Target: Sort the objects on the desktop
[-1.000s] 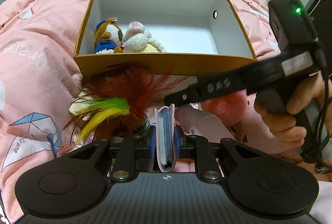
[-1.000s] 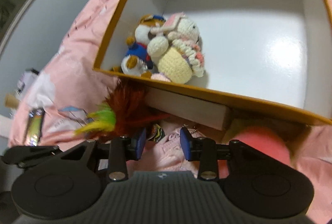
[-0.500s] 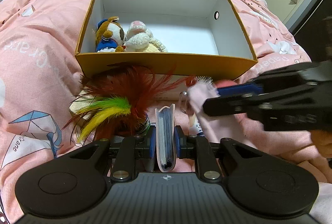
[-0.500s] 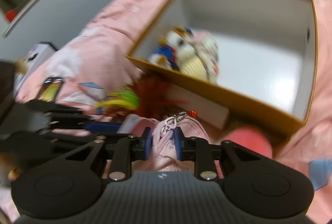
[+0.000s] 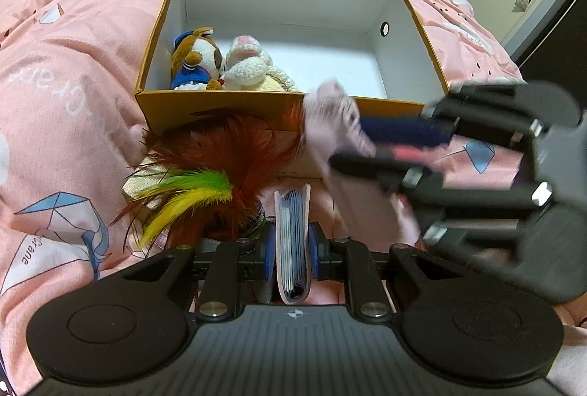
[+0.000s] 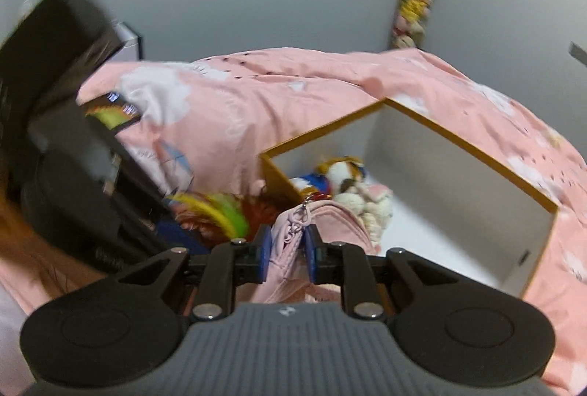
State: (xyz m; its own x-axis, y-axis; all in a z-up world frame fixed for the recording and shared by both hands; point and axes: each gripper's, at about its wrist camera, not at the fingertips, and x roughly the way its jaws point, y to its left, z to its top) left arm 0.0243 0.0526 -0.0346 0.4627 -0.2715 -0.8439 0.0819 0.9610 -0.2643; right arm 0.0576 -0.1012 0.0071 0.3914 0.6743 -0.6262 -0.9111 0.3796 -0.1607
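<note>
A tan box (image 5: 256, 104) with a white inside is seen on pink bedding (image 5: 73, 73) printed with white clouds and blue cranes. Red-brown, green and yellow feathers (image 5: 205, 172) are shown beside a pink pouch (image 6: 290, 242).

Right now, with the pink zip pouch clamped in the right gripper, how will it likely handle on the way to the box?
Probably floppy: the pink zip pouch bulges and folds around the right gripper. It looks like light fabric that should hang limp. Its metal zipper pull dangles loose and may swing or snag the box rim.

Black gripper (image 5: 291, 249), blue pads, silver screws
</note>
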